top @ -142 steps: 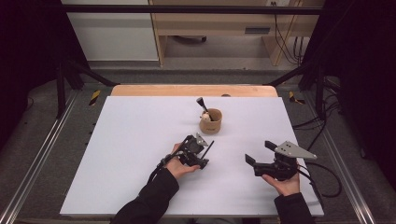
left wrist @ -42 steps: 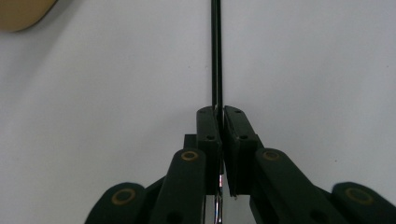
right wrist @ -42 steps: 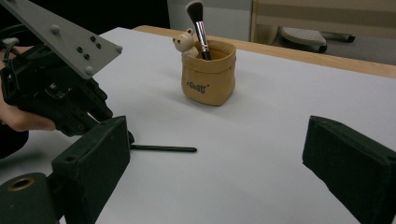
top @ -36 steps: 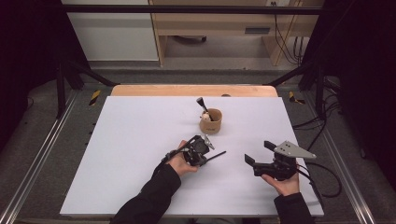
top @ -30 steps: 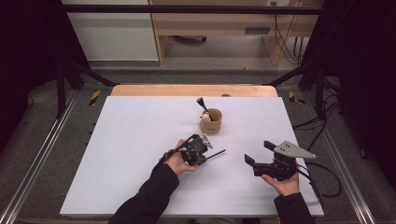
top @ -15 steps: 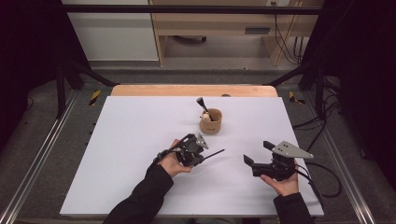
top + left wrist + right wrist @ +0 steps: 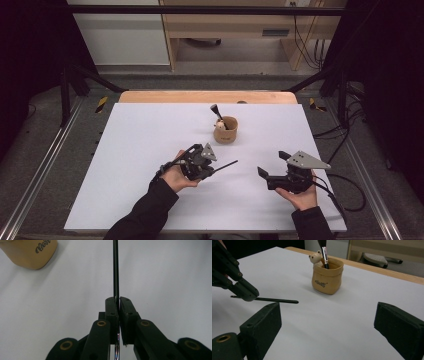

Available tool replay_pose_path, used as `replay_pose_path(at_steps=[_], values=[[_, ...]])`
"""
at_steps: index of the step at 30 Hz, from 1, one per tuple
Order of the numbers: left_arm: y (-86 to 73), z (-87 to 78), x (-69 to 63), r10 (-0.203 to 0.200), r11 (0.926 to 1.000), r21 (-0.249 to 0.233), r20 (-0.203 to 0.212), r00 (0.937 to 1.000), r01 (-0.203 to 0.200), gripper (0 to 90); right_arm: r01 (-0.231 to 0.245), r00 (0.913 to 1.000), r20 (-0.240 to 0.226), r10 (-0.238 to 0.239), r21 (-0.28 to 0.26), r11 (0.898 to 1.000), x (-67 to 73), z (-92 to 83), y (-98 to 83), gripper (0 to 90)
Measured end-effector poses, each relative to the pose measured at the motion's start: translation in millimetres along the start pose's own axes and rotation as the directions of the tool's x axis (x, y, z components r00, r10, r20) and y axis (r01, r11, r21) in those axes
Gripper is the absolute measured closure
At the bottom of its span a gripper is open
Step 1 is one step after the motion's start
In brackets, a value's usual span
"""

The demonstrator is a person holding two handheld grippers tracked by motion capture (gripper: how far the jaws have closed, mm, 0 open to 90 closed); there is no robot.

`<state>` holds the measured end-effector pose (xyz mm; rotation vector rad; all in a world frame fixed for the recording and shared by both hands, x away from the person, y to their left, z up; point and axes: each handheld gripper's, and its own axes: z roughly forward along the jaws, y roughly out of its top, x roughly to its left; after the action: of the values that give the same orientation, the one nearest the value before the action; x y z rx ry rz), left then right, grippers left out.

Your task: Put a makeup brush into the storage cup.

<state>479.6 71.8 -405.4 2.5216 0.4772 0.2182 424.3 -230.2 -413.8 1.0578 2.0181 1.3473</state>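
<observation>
change: left gripper (image 7: 216,167) now carries the thin black stick (image 7: 226,164) clear of the tabletop (image 7: 140,130); 1 s ago it was lower, w/ the stick near the sheet.
meaning: pick-up looks done; next prob. the carry to the tan cup (image 7: 226,129).
left gripper: closed on the stick, pads pinch its shaft.
stick vs gripper: juts out past the jaws, twd the right edge.
right gripper (image 7: 272,171): open, holds nothing, near the front-right corner.
cup: centre, twd the far edge, holds a brush (image 7: 323,251).
</observation>
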Motion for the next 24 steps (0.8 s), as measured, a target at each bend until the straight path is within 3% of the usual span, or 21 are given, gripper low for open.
replay_pose_path(at_steps=[15, 24], values=[[-4.9, -11.5, -1.2, 0.024, 0.9996, -0.012, 0.027, 0.9993, -0.024, 85.6, 0.072, 0.9964, -0.046, -0.071, 0.023, 0.997, 18.4, 8.2, 13.8, 7.5], [-9.0, -17.4, 0.8, 0.021, 0.9997, -0.011, 0.038, 0.9991, -0.021, 85.6, 0.126, 0.9891, -0.082, -0.122, 0.041, 0.991, 30.2, 12.1, 21.8, 7.9]])
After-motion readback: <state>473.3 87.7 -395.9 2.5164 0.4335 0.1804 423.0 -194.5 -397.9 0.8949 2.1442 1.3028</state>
